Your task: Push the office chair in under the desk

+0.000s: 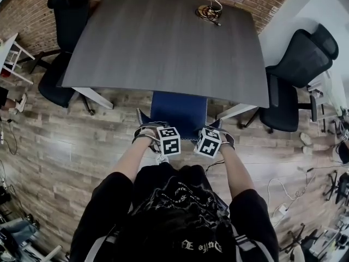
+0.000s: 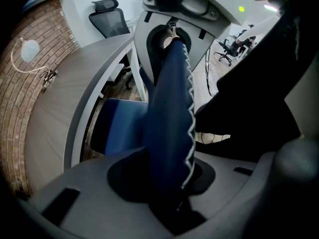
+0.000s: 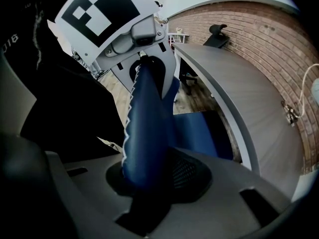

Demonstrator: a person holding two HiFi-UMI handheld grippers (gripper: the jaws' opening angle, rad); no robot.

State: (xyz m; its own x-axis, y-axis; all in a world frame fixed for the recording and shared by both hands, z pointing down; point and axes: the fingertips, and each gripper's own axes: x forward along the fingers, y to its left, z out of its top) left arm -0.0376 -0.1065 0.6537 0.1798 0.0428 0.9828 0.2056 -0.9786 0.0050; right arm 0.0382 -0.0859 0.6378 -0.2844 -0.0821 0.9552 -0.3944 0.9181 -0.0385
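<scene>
Left gripper [image 2: 170,182]: jaws clamped on the top edge of the blue backrest [image 2: 172,98], padding pinched between them. Right gripper [image 3: 147,176]: same hold, same edge, just beside the left. In the head view they sit at 11 and 1 o'clock of the person's body, both pointing steeply down.

Why two holds side by side: probably so the push goes through the middle of the back and the chair rolls straight rather than swivelling.

Office chair [image 1: 179,111]: dead ahead at 12 o'clock, lined up with the middle of the desk [image 1: 158,42]. Front of the seat is tucked under the near desk edge; rear of the seat and the back stand clear of it.

Judged partway in. More travel toward 12 o'clock needed.

Also noted: black chairs at 10 o'clock [image 1: 68,15] and 2 o'clock [image 1: 297,59], well apart from the path. Coiled cable [image 1: 209,12] on the far desktop.
</scene>
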